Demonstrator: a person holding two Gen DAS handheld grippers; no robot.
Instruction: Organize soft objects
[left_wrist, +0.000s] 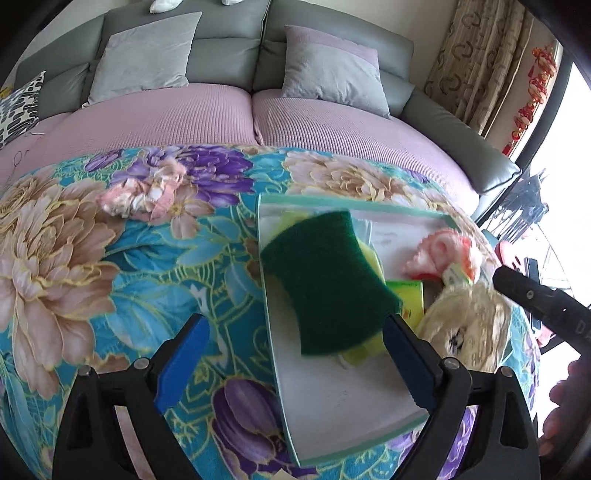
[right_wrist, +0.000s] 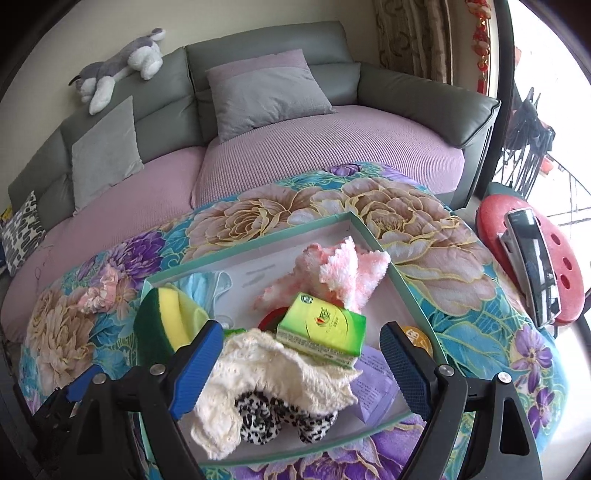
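Now sponge (left_wrist: 325, 280) over box (left_wrist: 343, 398)

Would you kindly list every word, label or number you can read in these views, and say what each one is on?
"DA": embossed letters on the black handle, cut off at the picture's edge.
Green tissue pack: round logo and small print, too small to read.
Purple paper in the box: faint printed lines, unreadable.
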